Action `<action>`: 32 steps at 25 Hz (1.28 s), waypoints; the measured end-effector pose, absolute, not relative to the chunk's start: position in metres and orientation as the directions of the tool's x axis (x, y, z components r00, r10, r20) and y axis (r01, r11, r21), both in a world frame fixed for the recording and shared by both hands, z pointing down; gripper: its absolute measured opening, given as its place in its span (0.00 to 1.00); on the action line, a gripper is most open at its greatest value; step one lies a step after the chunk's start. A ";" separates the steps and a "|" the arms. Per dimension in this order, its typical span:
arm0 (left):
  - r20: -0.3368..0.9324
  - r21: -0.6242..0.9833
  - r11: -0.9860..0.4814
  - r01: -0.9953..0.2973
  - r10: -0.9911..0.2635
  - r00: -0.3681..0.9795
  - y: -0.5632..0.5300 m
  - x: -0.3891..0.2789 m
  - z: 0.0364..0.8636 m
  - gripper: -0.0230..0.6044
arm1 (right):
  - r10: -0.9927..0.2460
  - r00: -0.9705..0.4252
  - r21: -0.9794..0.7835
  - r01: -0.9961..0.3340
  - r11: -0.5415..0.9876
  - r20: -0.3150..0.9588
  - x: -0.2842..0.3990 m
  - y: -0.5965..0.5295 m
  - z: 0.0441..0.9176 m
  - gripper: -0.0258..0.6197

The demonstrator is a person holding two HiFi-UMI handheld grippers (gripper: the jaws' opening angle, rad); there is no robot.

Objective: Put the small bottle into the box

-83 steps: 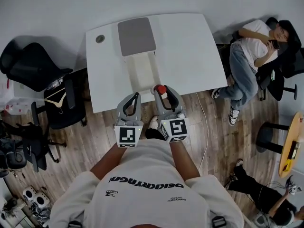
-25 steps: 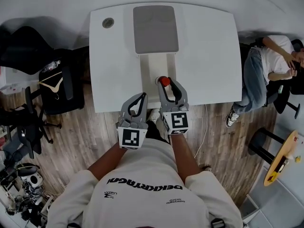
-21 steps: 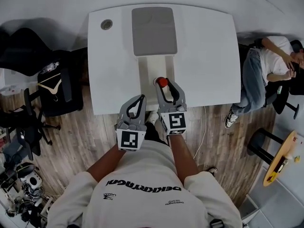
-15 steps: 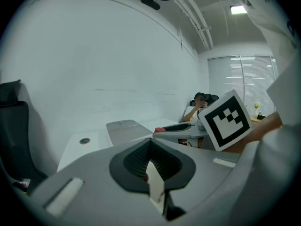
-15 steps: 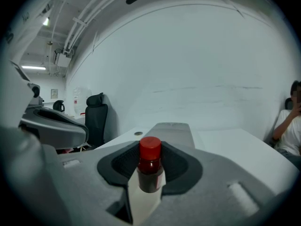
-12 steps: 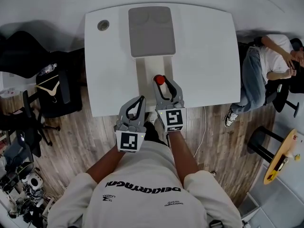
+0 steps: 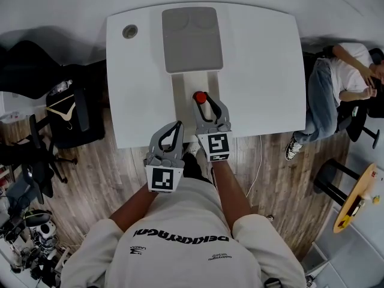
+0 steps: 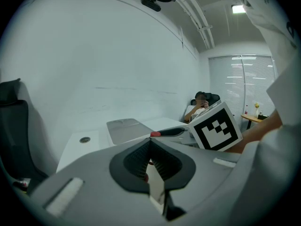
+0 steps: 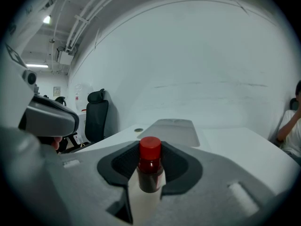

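Note:
My right gripper (image 7: 203, 103) is shut on the small bottle (image 7: 200, 97), a dark bottle with a red cap (image 9: 150, 148) and a white label, held upright between the pads. It hangs over the near end of the open white box (image 7: 183, 87), whose grey lid (image 7: 192, 39) lies flat behind it. My left gripper (image 7: 176, 126) sits lower left, at the table's front edge, with its jaws shut and nothing between its fingertips (image 8: 150, 142). In the right gripper view the grey lid (image 9: 176, 126) lies beyond the bottle.
The white table (image 7: 264, 71) has a round cable hole (image 7: 129, 31) at its far left. Black office chairs (image 7: 66, 110) stand on the left. A person (image 7: 339, 80) sits to the right, and a yellow round table (image 7: 354, 203) stands at lower right.
The right gripper has carried the bottle forward from the table's front edge to above the box's near end and a little lower. The left gripper has stayed put.

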State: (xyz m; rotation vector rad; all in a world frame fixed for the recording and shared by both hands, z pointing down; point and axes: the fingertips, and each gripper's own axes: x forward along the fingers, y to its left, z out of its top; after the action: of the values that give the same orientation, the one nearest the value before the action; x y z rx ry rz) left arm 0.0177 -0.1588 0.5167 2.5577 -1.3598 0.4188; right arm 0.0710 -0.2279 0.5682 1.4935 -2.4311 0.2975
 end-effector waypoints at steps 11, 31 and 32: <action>0.353 0.072 -0.543 -0.837 -0.771 0.531 -0.162 0.016 0.522 0.05 | -0.834 -0.430 -0.023 -0.893 0.450 0.346 0.072 -0.235 0.581 0.25; 0.360 0.067 -0.538 -0.840 -0.772 0.523 -0.167 0.015 0.524 0.05 | -0.831 -0.421 -0.020 -0.896 0.444 0.365 0.070 -0.245 0.595 0.25; 0.359 0.068 -0.537 -0.841 -0.773 0.523 -0.167 0.015 0.524 0.05 | -0.830 -0.420 -0.021 -0.896 0.444 0.367 0.070 -0.245 0.595 0.25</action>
State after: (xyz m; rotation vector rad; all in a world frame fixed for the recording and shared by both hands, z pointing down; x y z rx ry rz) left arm 0.0151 -0.1667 0.5237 2.5311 -1.3655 0.4222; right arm 0.0696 -0.2449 0.5954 1.4799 -2.3966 0.3080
